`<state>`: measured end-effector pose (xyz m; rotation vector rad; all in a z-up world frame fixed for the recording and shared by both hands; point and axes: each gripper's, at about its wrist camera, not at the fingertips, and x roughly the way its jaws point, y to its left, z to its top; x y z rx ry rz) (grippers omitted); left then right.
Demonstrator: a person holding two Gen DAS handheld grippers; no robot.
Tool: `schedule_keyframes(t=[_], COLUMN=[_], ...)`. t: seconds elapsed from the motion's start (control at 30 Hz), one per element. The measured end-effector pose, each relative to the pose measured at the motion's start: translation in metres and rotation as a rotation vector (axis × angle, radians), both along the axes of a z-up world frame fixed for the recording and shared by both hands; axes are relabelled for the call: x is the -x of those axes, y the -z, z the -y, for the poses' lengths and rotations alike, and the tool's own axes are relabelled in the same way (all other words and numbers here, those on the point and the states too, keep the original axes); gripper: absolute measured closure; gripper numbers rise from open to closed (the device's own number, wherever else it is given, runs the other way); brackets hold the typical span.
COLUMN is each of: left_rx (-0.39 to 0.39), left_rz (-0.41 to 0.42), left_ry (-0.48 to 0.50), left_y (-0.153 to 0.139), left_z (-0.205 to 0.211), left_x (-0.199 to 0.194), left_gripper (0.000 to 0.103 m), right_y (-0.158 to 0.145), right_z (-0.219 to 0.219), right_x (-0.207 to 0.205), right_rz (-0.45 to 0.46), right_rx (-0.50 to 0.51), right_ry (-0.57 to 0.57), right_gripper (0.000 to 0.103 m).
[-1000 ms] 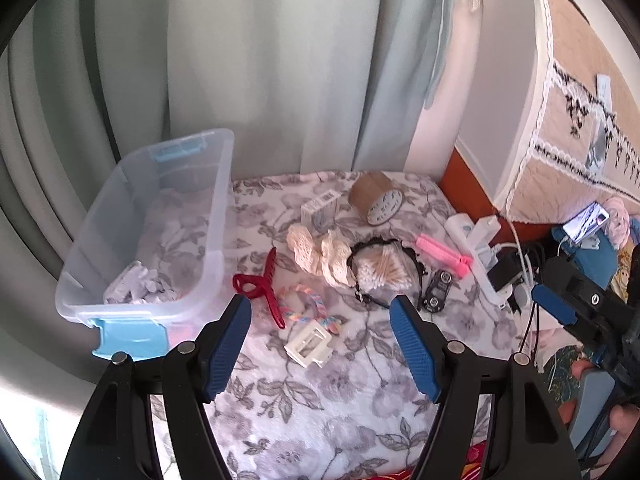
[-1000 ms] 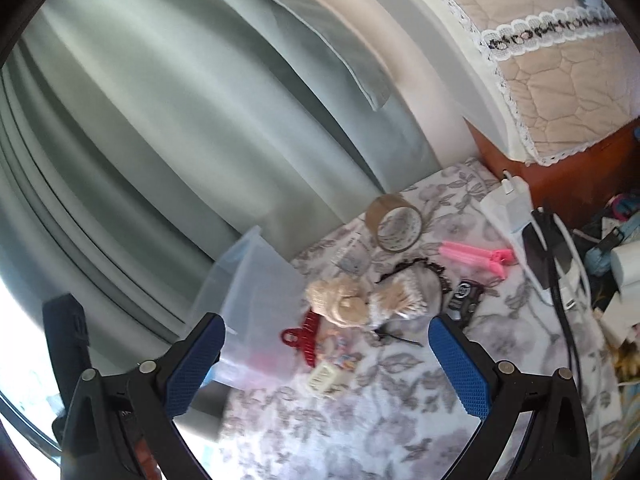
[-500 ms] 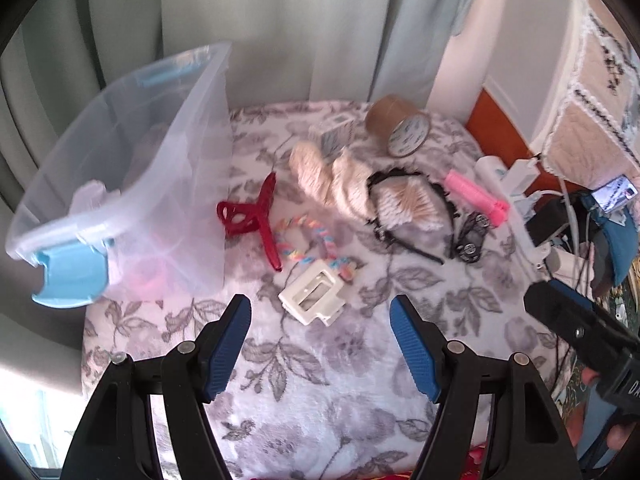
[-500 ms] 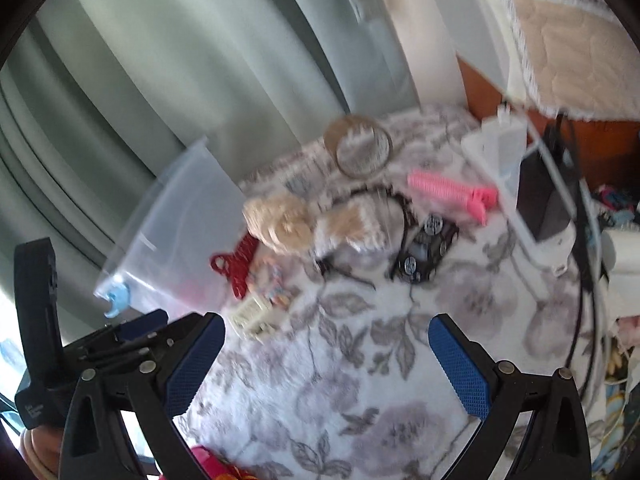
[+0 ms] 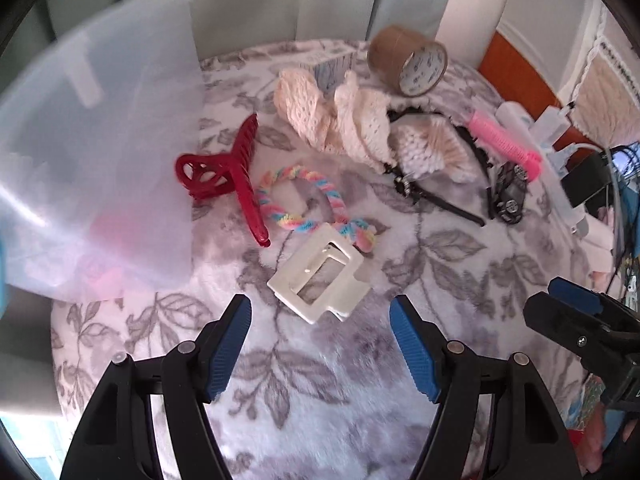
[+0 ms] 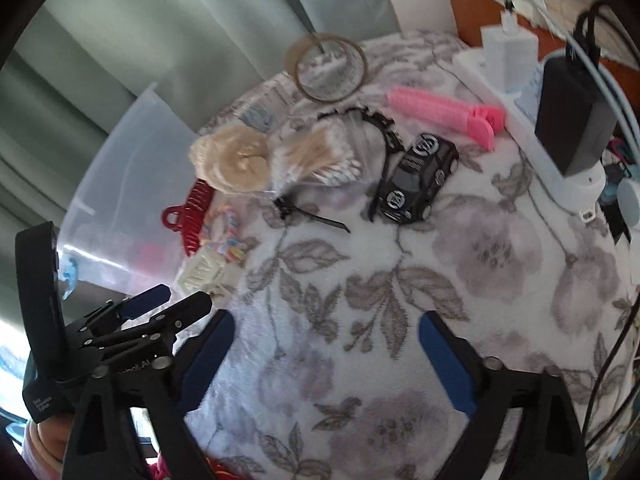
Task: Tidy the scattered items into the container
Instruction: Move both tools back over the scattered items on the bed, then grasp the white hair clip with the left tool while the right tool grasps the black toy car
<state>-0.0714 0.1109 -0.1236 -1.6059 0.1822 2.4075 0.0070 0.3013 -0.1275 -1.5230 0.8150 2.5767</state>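
**Container waiting at the left while both tongs are coming in over the scattered items**

The container (image 5: 100, 152), a clear plastic tub, is sitting at the left edge of the floral-covered worktop (image 5: 320, 380), its near wall blurring across the left wrist view; something pink is showing through it, but its contents are too hazy to name.

Going left to right, a red claw clip (image 5: 232, 176) is lying just beside the tub, then a pastel braided hair tie (image 5: 304, 200) touching a white rectangular clip (image 5: 320, 280). Further right, a cream lace scrunchie (image 5: 336, 116) is resting against a bag of cotton swabs (image 5: 432, 152) ringed by a black headband (image 5: 440, 200). A roll of brown tape (image 5: 412, 64) is standing at the far edge, and a black toy car (image 6: 420, 176) and a pink roller comb (image 6: 444, 116) are lying to the right.

The left tongs (image 5: 320, 344) are standing open and empty, with the white clip just beyond their tips. The right tongs (image 6: 324, 356) are narrowing with nothing between them, pointing toward the toy car.

For a clean pick, I judge the left tongs should be straddling the white clip across its narrow width, pressing into the soft cover, and avoiding the hair tie overlapping its far corner.

A small box behind the scrunchie is mostly hidden. The power strip and cables at the right are being cut off by the frame edge.
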Motion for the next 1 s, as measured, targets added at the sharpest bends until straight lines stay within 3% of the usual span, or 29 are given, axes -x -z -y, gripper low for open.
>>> schedule_keyframes(t=[0.07, 0.2, 0.33, 0.8, 1.0], left_rx=[0.002, 0.005, -0.017, -0.073, -0.064], left_rz=[0.010, 0.023, 0.009, 0.003, -0.008], left_ry=[0.005, 0.023, 0.042, 0.105, 0.127], left_y=[0.007, 0.018, 0.019, 0.021, 0.025], left_z=[-0.001, -0.004, -0.006, -0.013, -0.020], left_x=[0.005, 0.011, 0.013, 0.027, 0.032], left_gripper=[0.032, 0.047, 0.047, 0.046, 0.041], right_y=[0.003, 0.008, 0.013, 0.019, 0.020], right_z=[-0.003, -0.014, -0.026, -0.056, -0.059], right_x=[0.003, 0.011, 0.022, 0.064, 0.071], right_rz=[0.010, 0.022, 0.032, 0.013, 0.015], right_rx=[-0.020, -0.030, -0.046, -0.088, -0.108], right_ry=[0.017, 0.070, 0.117, 0.249, 0.234], right_gripper=[0.018, 0.024, 0.037, 0.060, 0.059])
